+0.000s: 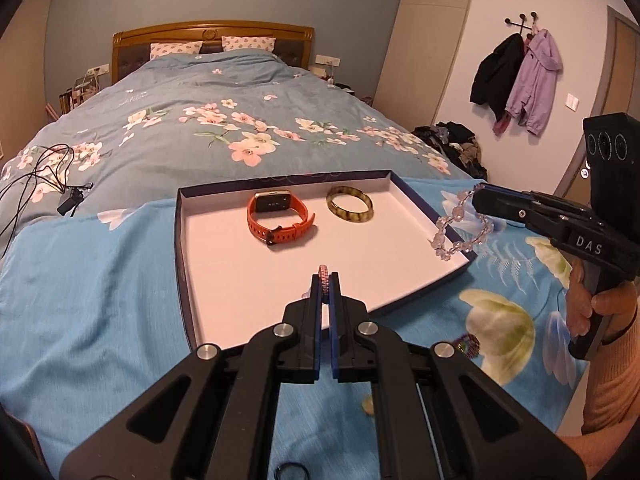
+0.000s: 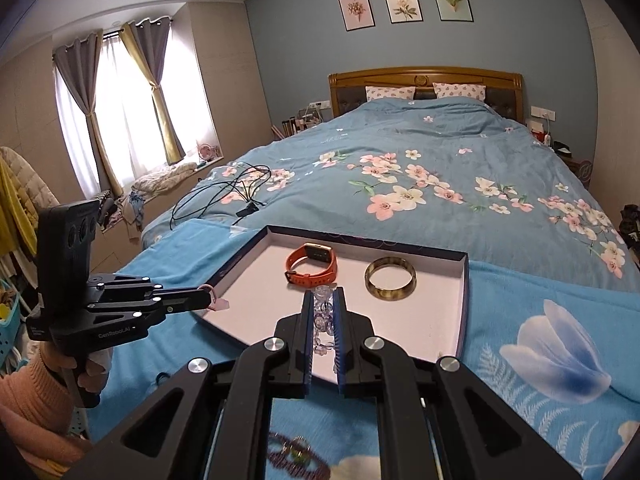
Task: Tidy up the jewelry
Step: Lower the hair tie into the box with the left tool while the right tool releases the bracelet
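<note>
A shallow box lid (image 1: 182,240) (image 2: 464,300) with a white inside lies on the bed. In it rest an orange smartwatch (image 1: 280,216) (image 2: 312,266) and an amber bangle (image 1: 350,205) (image 2: 390,279). My left gripper (image 1: 327,276) (image 2: 210,300) is shut on a thin pink woven bracelet (image 1: 323,280), held above the lid's near edge; a pink tag (image 2: 220,303) hangs from it. My right gripper (image 2: 323,296) (image 1: 480,200) is shut on a clear crystal bead bracelet (image 1: 452,236) (image 2: 322,312), which dangles over the lid's right rim.
A blue floral cloth (image 1: 100,280) covers the bed's foot under the lid. A purple bead bracelet (image 1: 466,345) (image 2: 296,454), a small dark ring (image 1: 292,471) and a pale piece (image 1: 368,405) lie on it nearby. Black cables (image 1: 44,176) (image 2: 224,196) sprawl at the left.
</note>
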